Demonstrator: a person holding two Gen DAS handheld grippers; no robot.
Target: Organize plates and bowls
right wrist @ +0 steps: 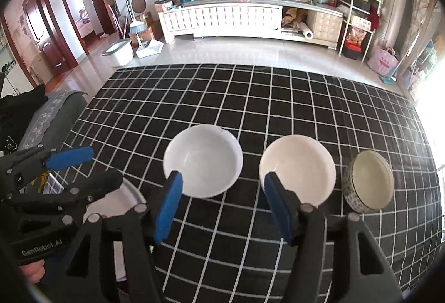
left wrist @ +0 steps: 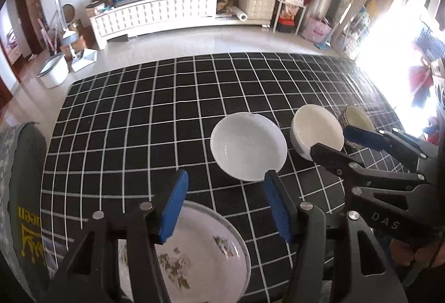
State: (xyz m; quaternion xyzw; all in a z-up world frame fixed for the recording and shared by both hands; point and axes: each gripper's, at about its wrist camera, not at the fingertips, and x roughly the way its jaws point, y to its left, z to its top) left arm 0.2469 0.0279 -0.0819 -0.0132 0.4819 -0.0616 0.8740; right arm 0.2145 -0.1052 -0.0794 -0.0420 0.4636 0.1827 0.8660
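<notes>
A cluttered living room with a long white cabinet (right wrist: 222, 16) along the far wall sits behind a bench (right wrist: 250, 97) draped in a black cloth with a thin white grid. Toward the near edge stand three pieces in a row: a shallow white dish (right wrist: 203, 161), glossy and wide-rimmed; beside it, apart, a deeper cream bowl (right wrist: 297, 169); and nearest the right edge a smaller patterned bowl (right wrist: 368, 182), blue-speckled outside, pale inside. At the near left corner lies a big flat plate (left wrist: 200, 253) with a floral print and a grey rim. The left tool (left wrist: 225, 205) hangs over that plate with its blue pads spread and nothing between them; the right tool (right wrist: 222, 205) hovers short of the dish and cream bowl, likewise gaping and empty. All this looks like glazed ceramic, hard and slick, so I'd worry about a rim slipping from the rubbery pads if pinched shallowly, or bowls clinking and chipping when nested. The two tools are close together and could knock each other, and the loose cloth might drag.
</notes>
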